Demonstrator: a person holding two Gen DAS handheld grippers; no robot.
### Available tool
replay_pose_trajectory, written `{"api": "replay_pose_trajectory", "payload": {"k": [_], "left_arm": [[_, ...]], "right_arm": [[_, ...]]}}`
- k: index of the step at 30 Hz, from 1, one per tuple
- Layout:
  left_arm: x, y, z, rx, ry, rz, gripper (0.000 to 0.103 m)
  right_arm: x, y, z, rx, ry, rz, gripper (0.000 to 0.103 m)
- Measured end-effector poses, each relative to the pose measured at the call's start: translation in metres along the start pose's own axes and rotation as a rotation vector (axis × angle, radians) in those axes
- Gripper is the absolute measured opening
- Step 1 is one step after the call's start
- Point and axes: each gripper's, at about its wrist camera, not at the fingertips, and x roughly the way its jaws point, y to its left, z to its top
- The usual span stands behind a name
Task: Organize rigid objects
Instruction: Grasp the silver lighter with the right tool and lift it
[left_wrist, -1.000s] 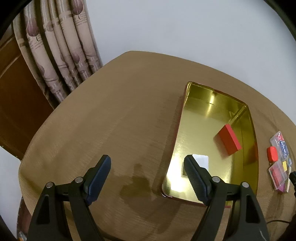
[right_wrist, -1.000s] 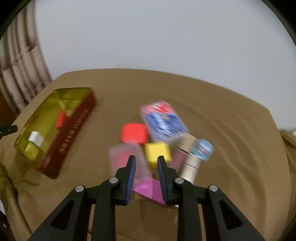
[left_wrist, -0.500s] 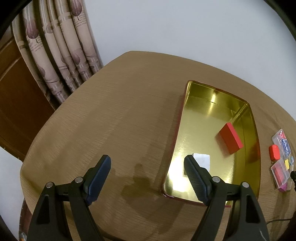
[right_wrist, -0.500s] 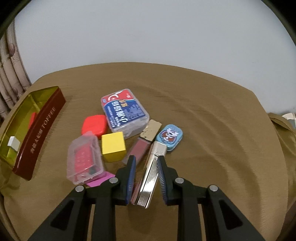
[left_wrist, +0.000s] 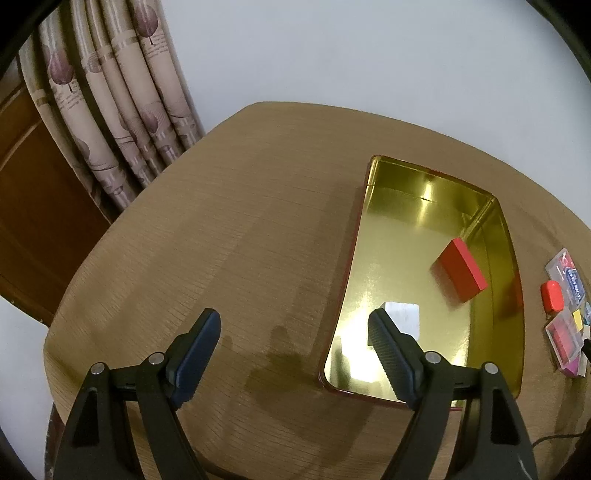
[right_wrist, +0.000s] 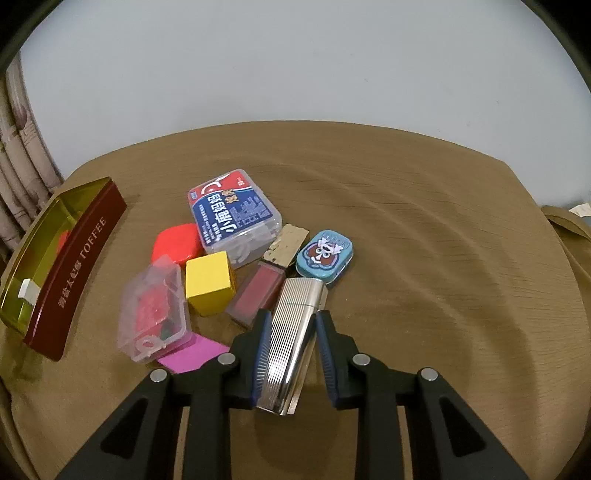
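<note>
My right gripper (right_wrist: 292, 315) is low over a pile of small items, and its jaws are opening. A ribbed silver case (right_wrist: 291, 332) lies lengthwise between them; the left pad is against it and a thin gap shows at the right pad. Around it lie a yellow cube (right_wrist: 208, 282), a dark red gloss tube (right_wrist: 262, 288), a small blue tin (right_wrist: 325, 256), a clear box with red contents (right_wrist: 155, 314) and a blue-labelled clear box (right_wrist: 232, 214). My left gripper (left_wrist: 293, 317) hangs open and holds nothing. Its right finger is above the gold toffee tin (left_wrist: 354, 236), which holds a red block (left_wrist: 461, 269) and a white block (left_wrist: 402, 314).
A red rounded case (right_wrist: 177, 247) and a pink card (right_wrist: 192, 352) also lie in the pile. The tin's dark red wall (right_wrist: 81, 258) stands left of the pile. A brown cloth covers the round table (left_wrist: 221, 240); curtains (left_wrist: 110, 110) hang at its far left.
My right gripper has come down and forward over the pile and now straddles the silver case, with its jaws a little wider. The left gripper has stayed in place.
</note>
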Motion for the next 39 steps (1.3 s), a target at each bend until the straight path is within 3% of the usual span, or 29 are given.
{"api": "replay_pose_trajectory", "payload": {"k": [1,2,3,10,14,21,32,35,39], "left_arm": [[0.000,0.000,0.000,0.000,0.000,-0.001,0.080],[0.000,0.000,0.000,-0.001,-0.001,-0.001,0.080],[0.000,0.000,0.000,-0.003,-0.002,-0.002,0.080],[0.001,0.000,-0.001,0.000,0.000,0.001,0.080],[0.000,-0.001,-0.002,0.006,-0.004,0.003,0.080],[-0.006,-0.015,-0.008,0.052,-0.027,-0.008,0.080],[-0.030,-0.087,-0.031,0.161,0.017,-0.151,0.080],[-0.039,-0.114,-0.034,0.185,0.042,-0.209,0.080],[-0.044,-0.159,-0.035,0.209,0.104,-0.298,0.080]], "right_arm": [[-0.001,-0.001,-0.001,0.005,0.001,0.000,0.029],[0.000,-0.001,-0.004,0.007,0.024,-0.007,0.040],[0.005,0.001,-0.007,0.004,0.052,-0.025,0.041],[0.013,0.006,-0.012,-0.008,0.013,-0.042,0.041],[0.011,0.000,-0.013,-0.007,-0.007,-0.054,0.030],[0.010,-0.011,-0.014,-0.033,-0.032,-0.102,0.029],[0.004,-0.071,-0.018,0.033,-0.047,-0.195,0.029],[0.002,-0.085,-0.020,0.091,-0.050,-0.153,0.029],[0.000,-0.085,-0.020,0.080,-0.049,-0.162,0.030]]}}
